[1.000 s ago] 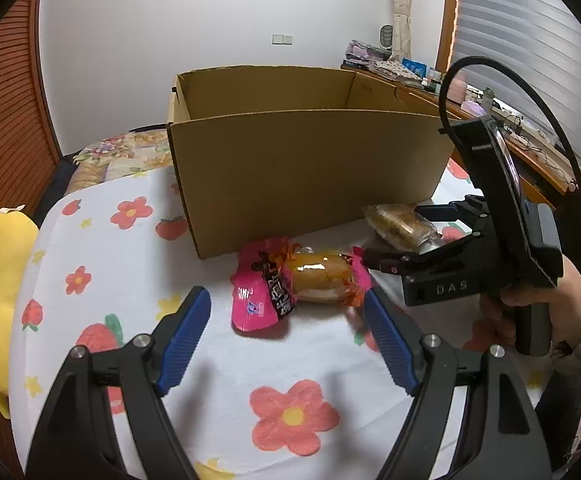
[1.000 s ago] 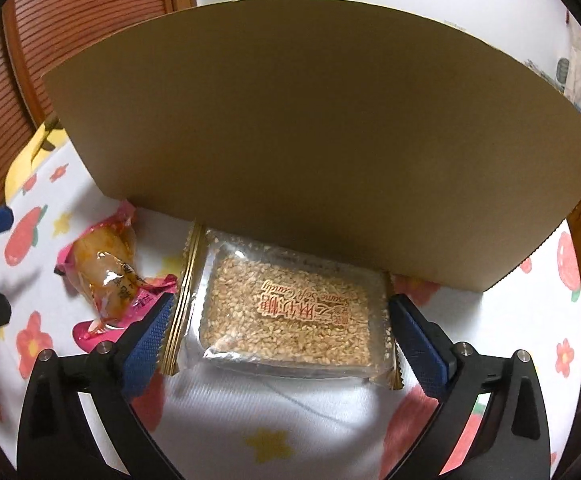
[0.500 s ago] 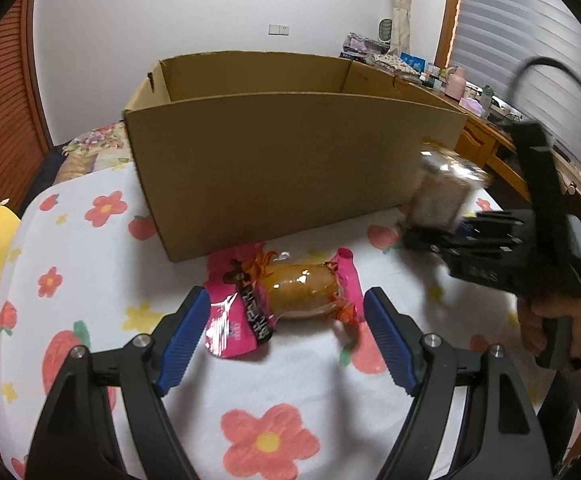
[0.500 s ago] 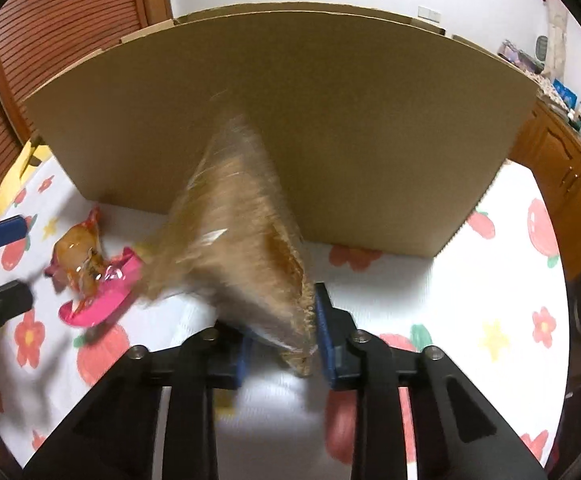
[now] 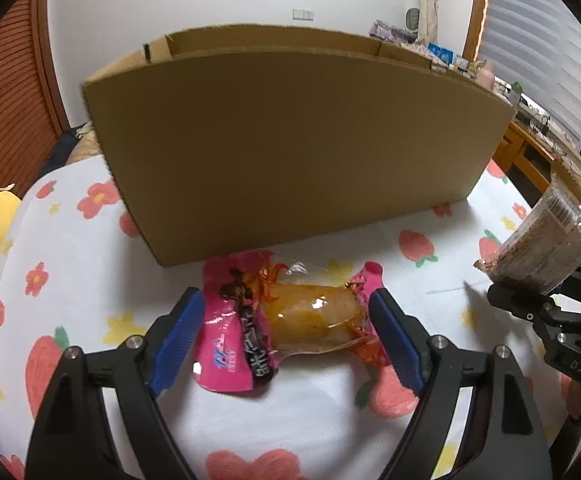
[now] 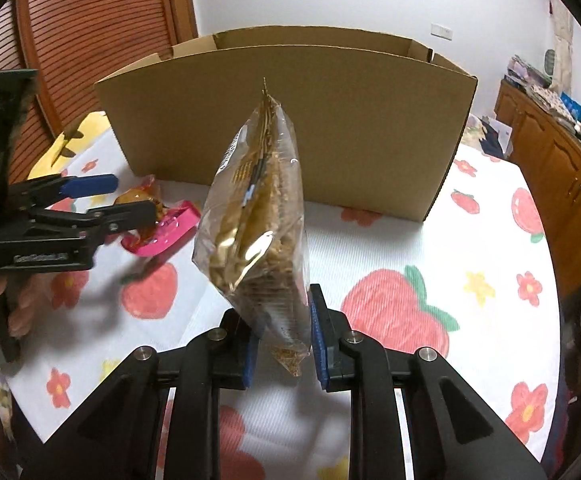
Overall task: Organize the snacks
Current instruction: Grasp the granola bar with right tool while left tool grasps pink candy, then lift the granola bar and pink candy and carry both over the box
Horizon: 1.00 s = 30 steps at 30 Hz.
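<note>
The right gripper (image 6: 282,340) has its jaws clenched on the sesame candy packet (image 6: 258,216), lifted off the bench (image 6: 370,248) before the cardboard box (image 6: 330,120). The left gripper (image 5: 286,336), jaws released and just widening, straddles the pink snack packet (image 5: 290,320) lying on the bench near the box's front wall

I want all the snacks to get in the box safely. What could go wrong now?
The right tool pinches only the bottom corner of the crumbly candy bag, so it might swing, slip or hit the tall cardboard box wall. The open left tool straddles the pink sausage snack lengthwise; closing could crumple its wrapper ends.
</note>
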Each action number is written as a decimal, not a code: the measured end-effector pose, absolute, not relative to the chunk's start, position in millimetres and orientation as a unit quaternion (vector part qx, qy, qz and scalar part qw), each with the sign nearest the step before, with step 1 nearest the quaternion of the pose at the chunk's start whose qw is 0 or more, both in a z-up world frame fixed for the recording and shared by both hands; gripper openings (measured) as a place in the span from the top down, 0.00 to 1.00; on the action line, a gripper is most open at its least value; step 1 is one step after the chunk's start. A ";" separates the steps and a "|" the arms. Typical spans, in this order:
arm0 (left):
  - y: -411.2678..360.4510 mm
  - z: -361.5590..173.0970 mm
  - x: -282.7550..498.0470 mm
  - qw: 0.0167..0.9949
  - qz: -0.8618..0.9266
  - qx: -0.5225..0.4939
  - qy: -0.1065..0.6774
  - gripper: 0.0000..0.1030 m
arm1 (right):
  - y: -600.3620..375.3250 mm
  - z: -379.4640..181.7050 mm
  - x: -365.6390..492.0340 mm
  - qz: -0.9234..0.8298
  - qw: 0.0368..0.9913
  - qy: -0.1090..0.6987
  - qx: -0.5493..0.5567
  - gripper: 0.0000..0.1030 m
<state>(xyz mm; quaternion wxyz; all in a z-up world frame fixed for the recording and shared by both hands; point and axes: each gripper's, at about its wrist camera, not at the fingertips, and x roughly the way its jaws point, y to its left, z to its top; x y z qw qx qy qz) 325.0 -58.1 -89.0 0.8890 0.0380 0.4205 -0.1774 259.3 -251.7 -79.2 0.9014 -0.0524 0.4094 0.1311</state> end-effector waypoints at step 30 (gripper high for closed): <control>-77.8 -91.2 294.8 0.881 -0.207 0.080 0.417 0.44 | -255.3 -93.7 263.4 0.136 0.896 0.421 -0.043 0.80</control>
